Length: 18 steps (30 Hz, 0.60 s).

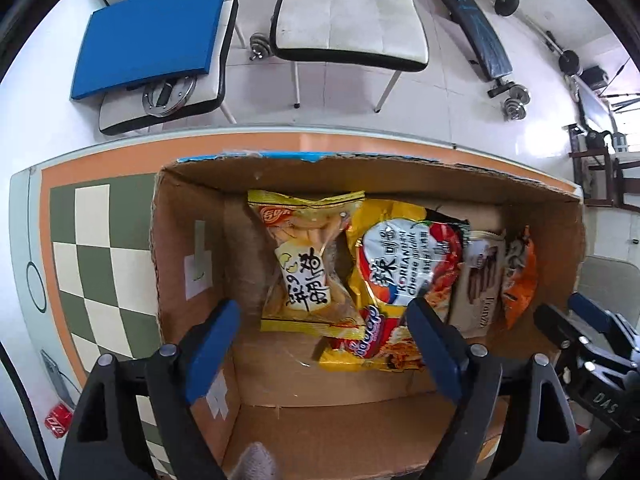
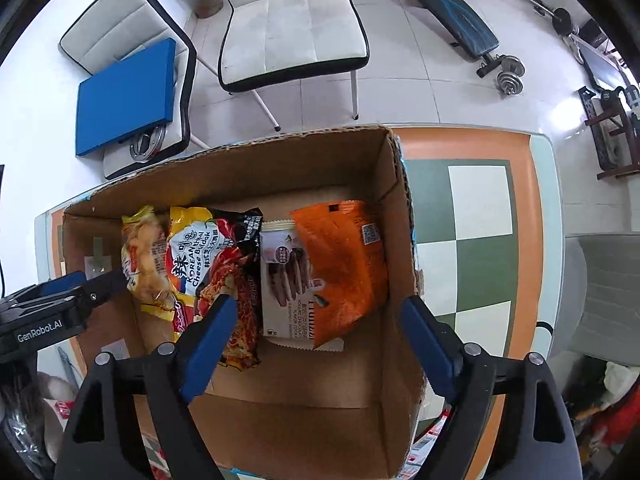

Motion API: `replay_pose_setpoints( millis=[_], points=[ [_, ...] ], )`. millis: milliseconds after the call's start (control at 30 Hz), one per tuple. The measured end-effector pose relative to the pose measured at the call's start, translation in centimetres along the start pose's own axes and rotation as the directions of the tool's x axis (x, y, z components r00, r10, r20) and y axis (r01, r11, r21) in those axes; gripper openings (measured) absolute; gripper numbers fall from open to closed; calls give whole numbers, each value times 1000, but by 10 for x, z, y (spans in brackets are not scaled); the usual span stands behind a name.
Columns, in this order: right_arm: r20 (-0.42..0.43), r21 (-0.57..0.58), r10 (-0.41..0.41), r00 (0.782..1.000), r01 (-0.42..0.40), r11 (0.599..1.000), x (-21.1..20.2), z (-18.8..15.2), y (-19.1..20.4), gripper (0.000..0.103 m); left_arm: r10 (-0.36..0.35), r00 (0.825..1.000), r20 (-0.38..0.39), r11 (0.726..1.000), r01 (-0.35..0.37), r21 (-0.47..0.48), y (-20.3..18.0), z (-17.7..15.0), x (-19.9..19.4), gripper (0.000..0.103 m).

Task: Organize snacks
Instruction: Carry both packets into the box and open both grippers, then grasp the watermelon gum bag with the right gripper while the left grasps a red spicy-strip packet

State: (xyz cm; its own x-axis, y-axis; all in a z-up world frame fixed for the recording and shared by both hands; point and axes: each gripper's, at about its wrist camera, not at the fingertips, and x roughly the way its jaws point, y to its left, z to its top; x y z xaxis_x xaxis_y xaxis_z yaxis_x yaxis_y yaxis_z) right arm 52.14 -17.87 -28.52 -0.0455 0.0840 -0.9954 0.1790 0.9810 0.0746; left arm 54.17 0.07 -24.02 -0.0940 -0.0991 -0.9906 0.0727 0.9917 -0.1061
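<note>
An open cardboard box stands on the checkered table. Inside lie a yellow snack bag, a Korean cheese noodle pack, a white chocolate-stick packet and an orange bag, side by side. My left gripper is open and empty above the box's left half. My right gripper is open and empty above the box's right half. The right gripper also shows at the right edge of the left wrist view.
The table has a green and cream checkered top with an orange border. A red can lies at its near left. Two white chairs, one bearing a blue pad, stand beyond. Gym weights lie on the floor.
</note>
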Motion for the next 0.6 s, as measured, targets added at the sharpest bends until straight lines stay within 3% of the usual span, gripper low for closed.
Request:
replay_pose_setpoints(
  millis=[267, 467, 600],
  points=[
    [37, 4, 48, 998, -48, 999, -15, -22, 5, 92, -35, 996, 84, 999, 35, 4, 5, -34, -29, 86],
    [63, -53, 107, 992, -104, 993, -35, -79, 15, 92, -12, 981, 195, 1000, 16, -23, 18, -116, -61, 86],
    [71, -115, 175, 982, -166, 979, -47, -128, 29, 92, 8, 977, 213, 996, 11, -91, 39, -178, -63, 86]
  ],
)
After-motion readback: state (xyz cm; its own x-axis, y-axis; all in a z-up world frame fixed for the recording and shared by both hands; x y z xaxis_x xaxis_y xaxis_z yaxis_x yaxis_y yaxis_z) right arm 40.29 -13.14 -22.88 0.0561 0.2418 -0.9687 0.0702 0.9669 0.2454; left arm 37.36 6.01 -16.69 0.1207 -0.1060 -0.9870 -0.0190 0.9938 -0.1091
